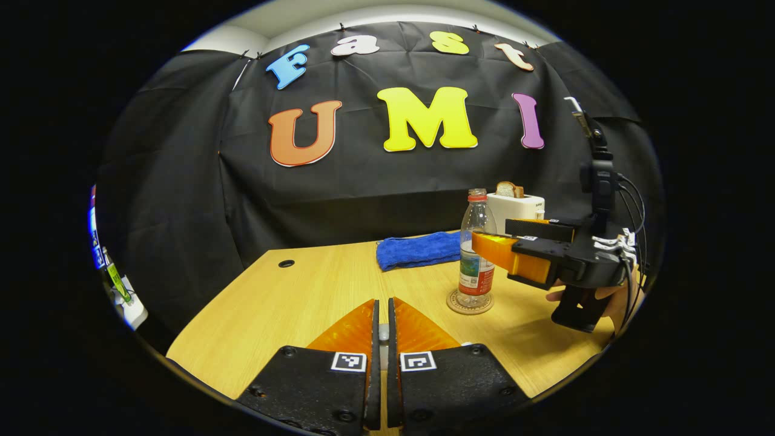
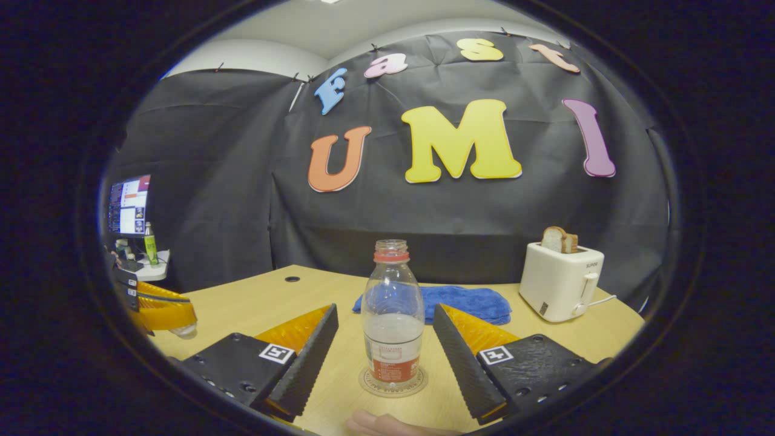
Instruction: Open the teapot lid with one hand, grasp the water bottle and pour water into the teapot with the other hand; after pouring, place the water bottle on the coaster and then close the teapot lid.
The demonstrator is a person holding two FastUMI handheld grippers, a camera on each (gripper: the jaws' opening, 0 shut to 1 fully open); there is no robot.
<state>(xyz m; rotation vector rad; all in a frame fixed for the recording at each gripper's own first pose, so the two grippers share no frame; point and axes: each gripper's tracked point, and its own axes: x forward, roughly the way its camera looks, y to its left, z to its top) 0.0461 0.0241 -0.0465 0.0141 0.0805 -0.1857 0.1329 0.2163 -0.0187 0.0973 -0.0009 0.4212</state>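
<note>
Right gripper view, from near to far: the right gripper [image 2: 384, 348] has its fingers spread wide apart, one on each side of the water bottle [image 2: 393, 315], with a clear gap on both sides. A fingertip of the person's hand [image 2: 378, 424] shows at 6 o'clock. The bottle stands upright on a round coaster [image 2: 393, 383], long axis vertical, its uncapped mouth pointing straight up to 12 o'clock. It is clear plastic with a red label and is partly filled with water. Behind it lies a folded blue cloth [image 2: 466, 303]. At 3 o'clock a white toaster [image 2: 560, 280] holds a slice of bread [image 2: 557, 239]. The worktop [image 2: 290, 300] is pale wood with a small dark hole. Black cloth forms the booth wall, and a lit monitor [image 2: 128, 204] sits at 9 o'clock.

Left gripper view: the left gripper [image 1: 380, 330] has its fingers closed almost together, and something small and pale sits in the narrow slit, too hidden to identify.
</note>
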